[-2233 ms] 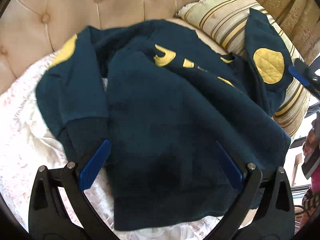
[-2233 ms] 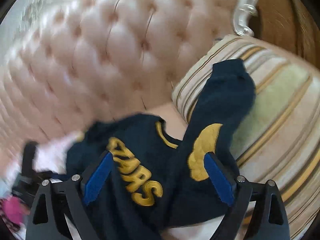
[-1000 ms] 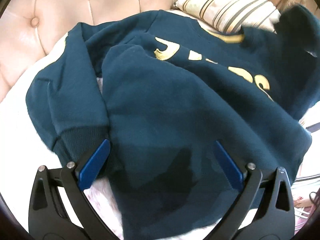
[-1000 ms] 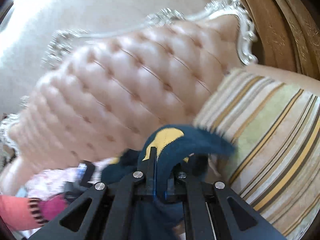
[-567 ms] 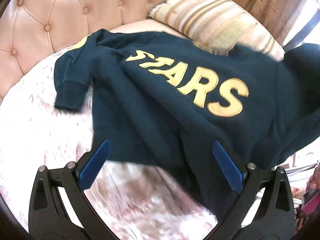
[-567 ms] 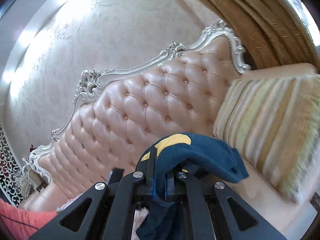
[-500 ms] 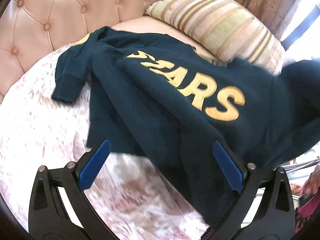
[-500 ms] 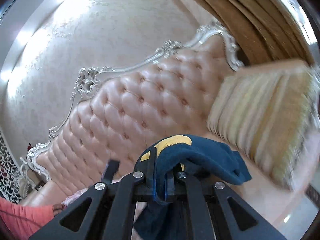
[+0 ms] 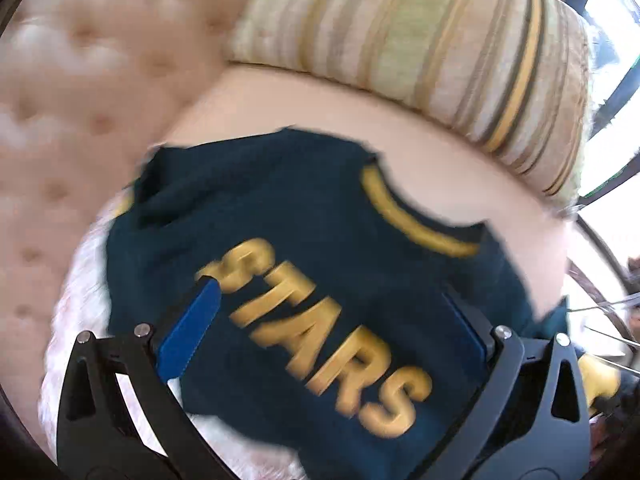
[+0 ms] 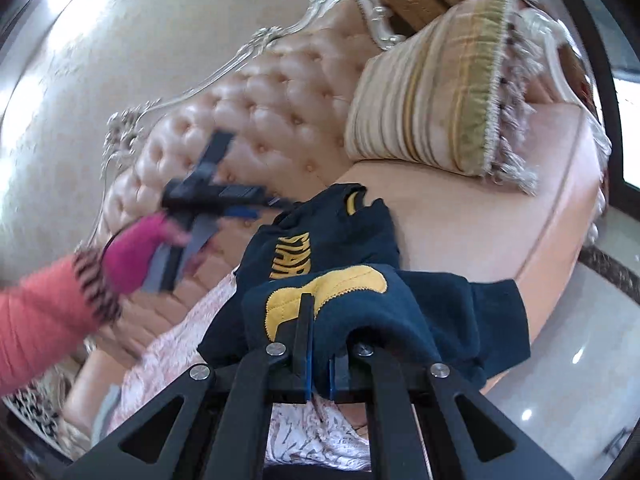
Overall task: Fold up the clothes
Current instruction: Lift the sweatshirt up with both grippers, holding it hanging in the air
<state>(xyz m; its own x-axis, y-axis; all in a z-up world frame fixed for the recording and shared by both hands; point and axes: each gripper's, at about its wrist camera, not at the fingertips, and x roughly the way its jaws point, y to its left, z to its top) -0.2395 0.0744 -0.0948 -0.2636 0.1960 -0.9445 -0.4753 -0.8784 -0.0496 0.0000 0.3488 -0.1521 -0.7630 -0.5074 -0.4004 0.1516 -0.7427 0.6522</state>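
Observation:
A navy sweatshirt [image 9: 340,248] with yellow "STARS" lettering lies front up on a pink sofa seat [image 9: 460,152]. My left gripper [image 9: 332,320] is open and empty, hovering over the lettering. My right gripper [image 10: 318,340] is shut on the sweatshirt's sleeve [image 10: 360,304], at its yellow elbow patch, and holds it up off the seat. The sweatshirt's body [image 10: 320,236] lies beyond it. The left gripper [image 10: 256,206] also shows there, blurred, held by a hand in a pink glove.
A striped cushion [image 9: 420,40] leans at the sofa's right end and shows in the right wrist view [image 10: 432,96]. The tufted backrest [image 9: 72,80] rises at the left. A white-pink patterned throw [image 10: 200,344] covers the seat under the sweatshirt. Glossy floor [image 10: 580,360] lies beyond the sofa edge.
The right gripper closed on the sleeve and pulled it out, spreading the crumpled sweatshirt so the lettering faces up. The left gripper moved in over the chest. Both views are blurred by motion.

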